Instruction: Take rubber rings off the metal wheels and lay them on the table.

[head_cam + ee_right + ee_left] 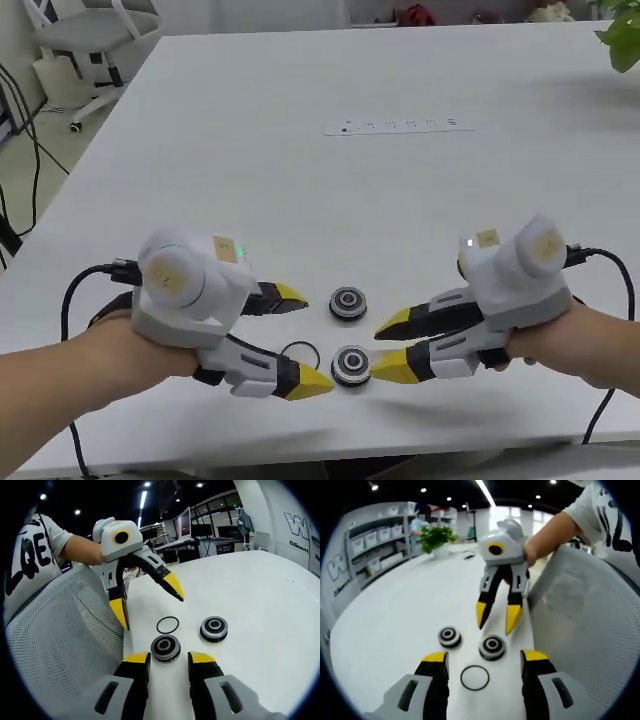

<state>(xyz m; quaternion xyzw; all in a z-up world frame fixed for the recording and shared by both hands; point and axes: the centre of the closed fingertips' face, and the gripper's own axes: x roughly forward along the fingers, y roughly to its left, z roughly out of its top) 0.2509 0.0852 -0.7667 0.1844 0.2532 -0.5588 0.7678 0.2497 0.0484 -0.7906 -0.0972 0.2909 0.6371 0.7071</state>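
1. White worktop point(300, 180) is seen from above in the head view. A gripper is held in each hand near its front edge, and the yellow tips are pointed toward each other.
2. Two small metal wheels are laid flat on the worktop between the grippers: a far wheel point(348, 303) and a near wheel point(351, 365). They are set close together but not touching.
3. A thin black rubber ring point(300, 355) is seen lying flat on the worktop just left of the near wheel, off both wheels. In the head view it is partly hidden by a jaw of the left gripper point(308, 338).
4. The left gripper's jaws are spread wide and nothing is held. In the left gripper view the ring is seen on the worktop between the two yellow tips, touched by neither.
5. The jaws of the right gripper point(385, 345) are parted by a narrower gap and nothing is clamped. In the right gripper view the near wheel is seen just ahead of that gap.
6. A dark outer band is shown on the near wheel, while a brighter metal rim is shown on the far wheel.
7. A white power strip point(400, 126) is seen farther back on the worktop.
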